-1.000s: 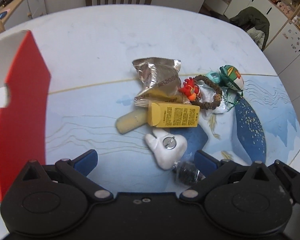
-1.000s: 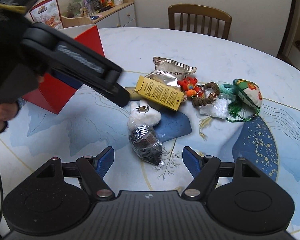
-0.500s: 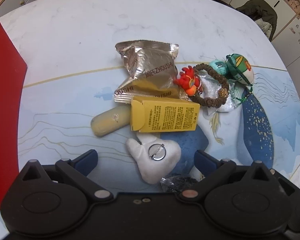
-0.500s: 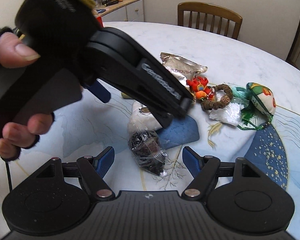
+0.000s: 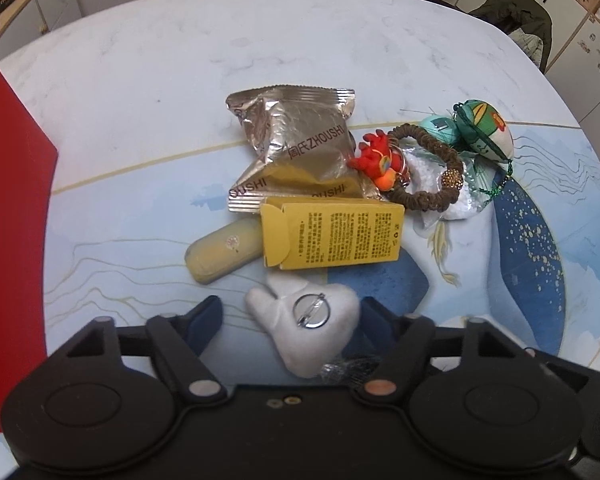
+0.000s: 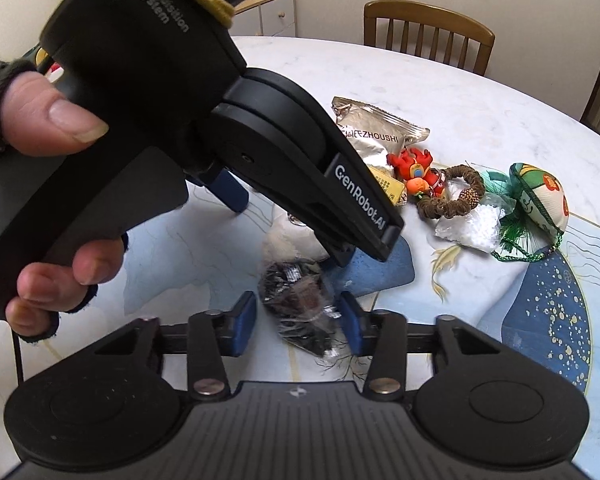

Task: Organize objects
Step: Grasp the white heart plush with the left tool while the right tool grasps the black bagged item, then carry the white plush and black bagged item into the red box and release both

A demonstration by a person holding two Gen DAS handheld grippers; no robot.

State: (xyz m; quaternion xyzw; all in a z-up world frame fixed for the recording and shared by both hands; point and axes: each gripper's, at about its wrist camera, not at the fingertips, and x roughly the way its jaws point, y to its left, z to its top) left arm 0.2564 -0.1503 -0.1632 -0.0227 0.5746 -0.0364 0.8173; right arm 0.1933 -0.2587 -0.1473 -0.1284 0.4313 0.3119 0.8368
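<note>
A white plush brooch (image 5: 304, 328) with a metal pin lies between the fingers of my left gripper (image 5: 290, 318). Its jaws are closing and a gap shows on the left side. In the right wrist view the left gripper (image 6: 286, 222) points steeply down over that plush (image 6: 288, 236), held by a person's hand (image 6: 60, 120). My right gripper (image 6: 298, 316) straddles a dark packet in clear wrap (image 6: 296, 300). Its jaws are closing too, the pads just short of pressing. A yellow box (image 5: 332, 236), a silver snack bag (image 5: 300, 140) and a beige case (image 5: 224, 252) lie just beyond.
A red toy keyring (image 5: 376, 160), brown hair tie (image 5: 428, 168), clear bag of white beads (image 5: 456, 204) and green embroidered pouch (image 5: 484, 132) cluster at the right. A red box (image 5: 12, 220) stands at the left of the marbled table (image 5: 180, 80). A wooden chair (image 6: 428, 36) is behind.
Both grippers' jaws have narrowed sharply. The left gripper came forward and down over the white plush. The right gripper sank toward the dark packet, which now sits between its pads.
</note>
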